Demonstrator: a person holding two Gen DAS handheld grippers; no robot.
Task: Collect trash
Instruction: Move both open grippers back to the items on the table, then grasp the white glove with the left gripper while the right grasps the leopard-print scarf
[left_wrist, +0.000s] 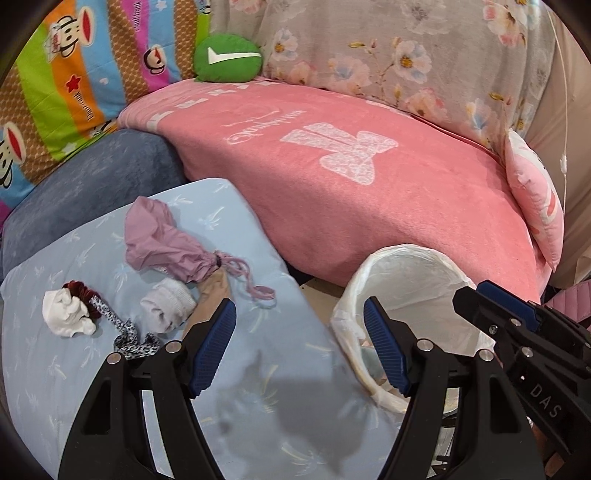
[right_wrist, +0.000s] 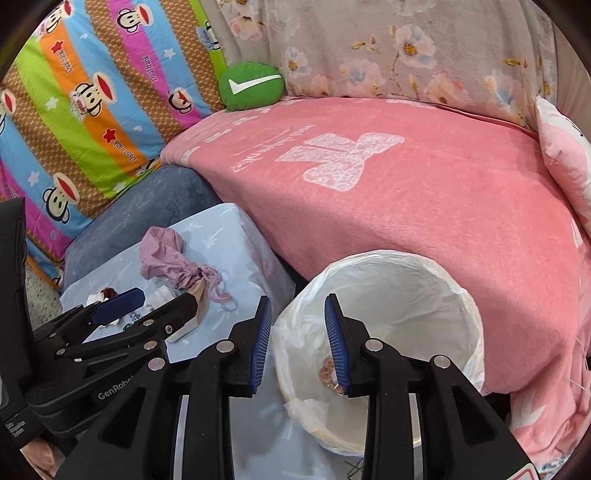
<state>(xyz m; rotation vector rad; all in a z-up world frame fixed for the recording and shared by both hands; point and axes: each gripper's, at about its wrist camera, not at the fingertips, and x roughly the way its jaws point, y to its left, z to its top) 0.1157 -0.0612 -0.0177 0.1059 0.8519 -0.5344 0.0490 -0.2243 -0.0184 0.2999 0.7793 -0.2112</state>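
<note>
Left wrist view. My left gripper (left_wrist: 299, 347) stands with its jaws wide and nothing between them, over the edge of a light blue cushion (left_wrist: 92, 369). On the cushion lie a crumpled white tissue (left_wrist: 66, 314), a dark red scrunchie (left_wrist: 83, 293), a white sock (left_wrist: 168, 304) and a folded mauve umbrella (left_wrist: 162, 236). The lined trash bin (left_wrist: 406, 280) stands just beside the cushion, in front of a pink blanket (left_wrist: 369, 192). My right gripper (left_wrist: 498, 306) enters at right, over the bin's rim.

Right wrist view. My right gripper (right_wrist: 298, 336) hangs over the bin's (right_wrist: 399, 295) near rim, jaws narrowly parted and empty. A small brownish scrap (right_wrist: 327, 371) lies inside the bin. My left gripper (right_wrist: 155, 306) shows at left above the cushion (right_wrist: 229, 236); the umbrella (right_wrist: 166, 254) lies beyond it.
</note>
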